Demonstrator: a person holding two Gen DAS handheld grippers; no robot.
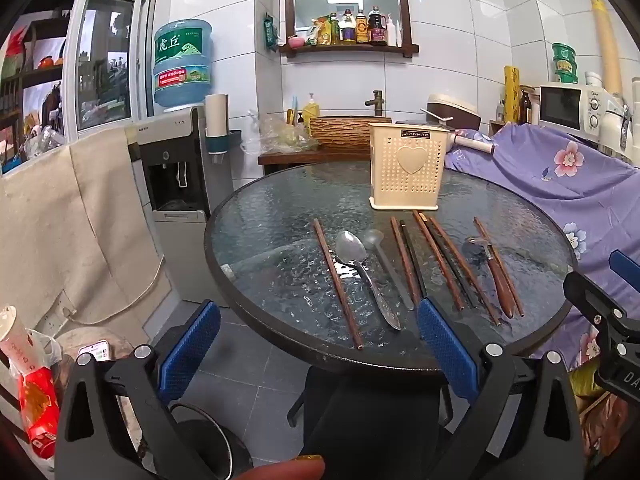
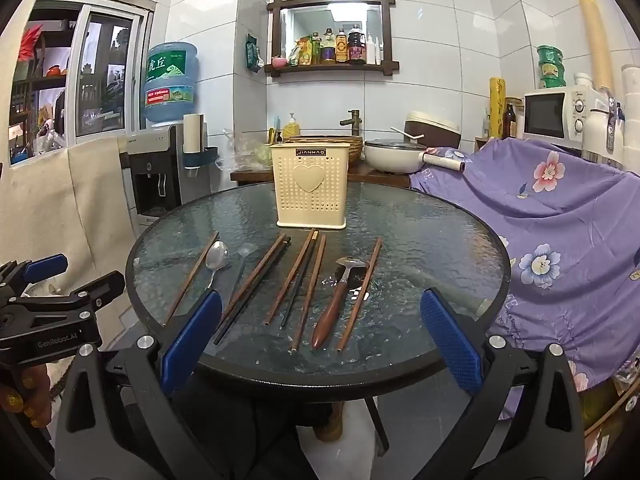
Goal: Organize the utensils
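Observation:
A cream perforated utensil holder (image 1: 408, 168) (image 2: 310, 184) stands upright at the far side of a round glass table (image 1: 280, 216) (image 2: 440, 232). In front of it lie several wooden and black chopsticks (image 1: 338, 284) (image 2: 296, 276), a metal spoon (image 1: 351, 246) (image 2: 217, 256), a clear plastic spoon (image 1: 374, 236) (image 2: 245, 252) and a wooden-handled peeler (image 1: 498, 280) (image 2: 332, 312). My left gripper (image 1: 317, 307) hovers open at the table's near edge with nothing between its blue pads. My right gripper (image 2: 322, 297) is open too, short of the peeler. Each gripper shows at the edge of the other's view (image 2: 76, 276) (image 1: 604, 276).
A water dispenser (image 1: 176, 168) with a blue bottle stands left of the table. A purple floral cloth (image 1: 560, 184) (image 2: 560, 216) covers something on the right, with a microwave (image 2: 556, 116) behind. A wooden counter with a sink and a white pot (image 2: 392, 156) sits behind the table.

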